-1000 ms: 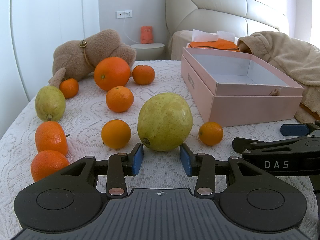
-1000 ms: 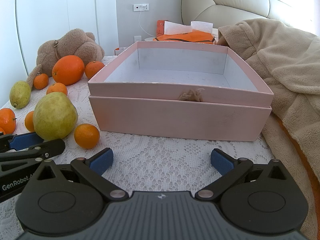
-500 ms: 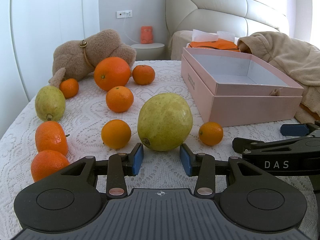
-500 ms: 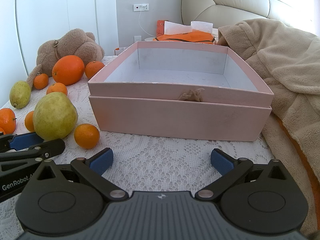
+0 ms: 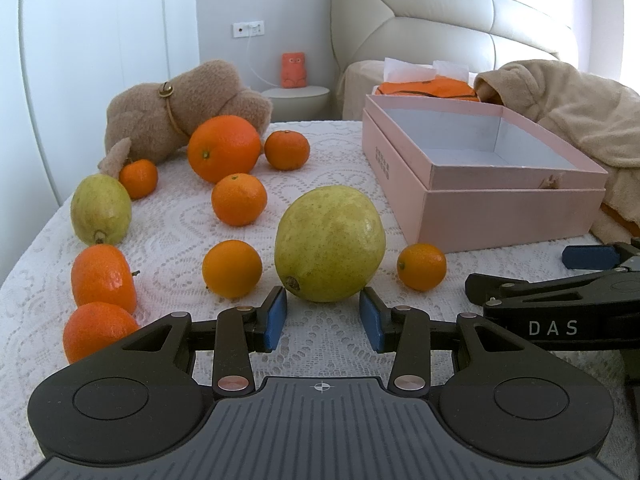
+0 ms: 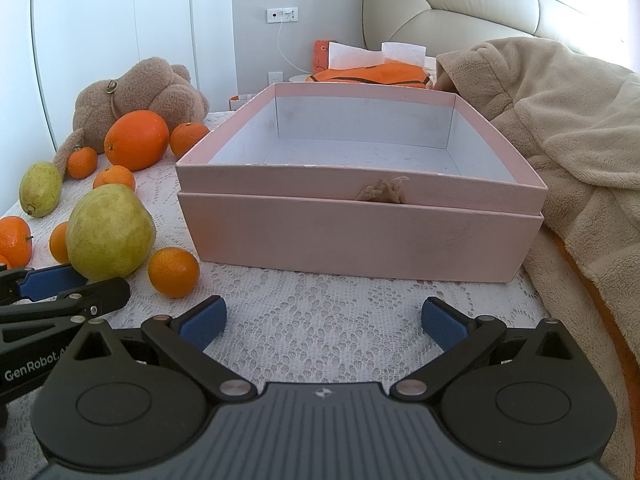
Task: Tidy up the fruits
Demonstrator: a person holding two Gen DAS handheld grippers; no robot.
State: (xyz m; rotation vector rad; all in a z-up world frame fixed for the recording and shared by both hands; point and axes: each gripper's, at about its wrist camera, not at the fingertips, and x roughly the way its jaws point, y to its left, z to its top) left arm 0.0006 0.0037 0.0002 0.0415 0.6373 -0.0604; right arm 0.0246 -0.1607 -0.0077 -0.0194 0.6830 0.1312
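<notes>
A large yellow-green pear (image 5: 330, 244) (image 6: 110, 230) lies on the white lace cover, just beyond the tips of my left gripper (image 5: 322, 312). That gripper is open a little, with nothing between its blue pads. A small orange (image 5: 421, 266) (image 6: 174, 272) sits right of the pear and another (image 5: 232, 268) sits left of it. Farther left are a smaller pear (image 5: 101, 208), a big orange (image 5: 224, 148) and several mandarins. The empty pink box (image 5: 500, 216) (image 6: 360, 236) stands straight ahead of my right gripper (image 6: 324, 316), which is wide open and empty.
A brown plush toy (image 5: 180, 112) lies behind the fruit at the back left. A beige blanket (image 6: 560, 140) is heaped against the box's right side. An orange bag (image 6: 372, 74) sits behind the box. The cover's edge falls away at the left.
</notes>
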